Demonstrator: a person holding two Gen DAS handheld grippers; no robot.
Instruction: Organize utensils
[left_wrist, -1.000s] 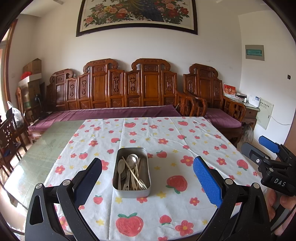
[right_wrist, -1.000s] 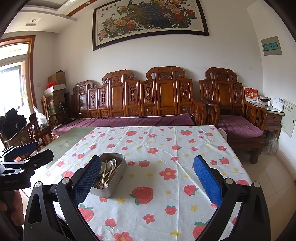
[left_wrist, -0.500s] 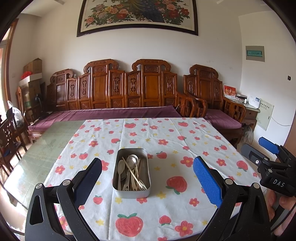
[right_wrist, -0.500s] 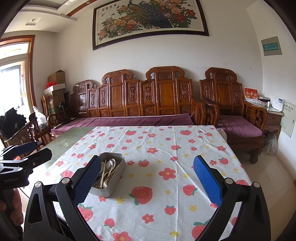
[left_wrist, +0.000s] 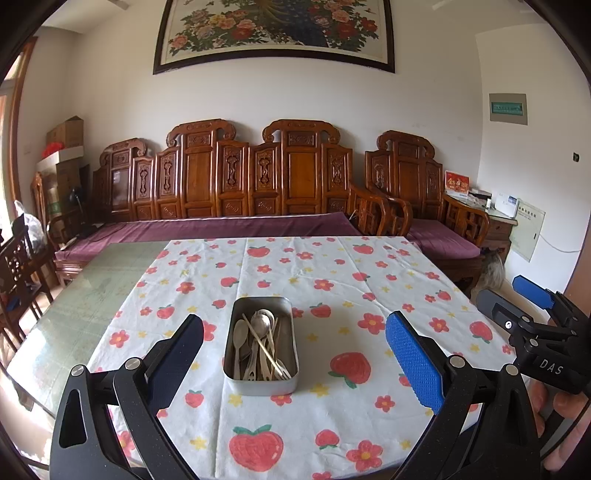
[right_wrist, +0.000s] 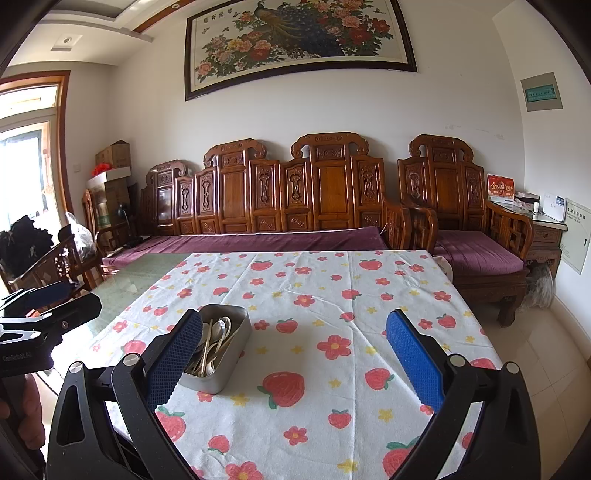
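Left claw (left_wrist: 293, 354) and right claw (right_wrist: 293, 354) both gape wide, apparently level, gripping nothing.

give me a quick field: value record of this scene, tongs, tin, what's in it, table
left tongs: open, holding nothing, aimed at the tin
right tongs: open, holding nothing, tin toward their left finger
metal tin: rectangular, no lid, on the tablecloth
utensils: spoons, a fork and pale chopsticks jumbled inside the tin
tablecloth: white, strawberry and flower print
table: bare glass top left of the cloth
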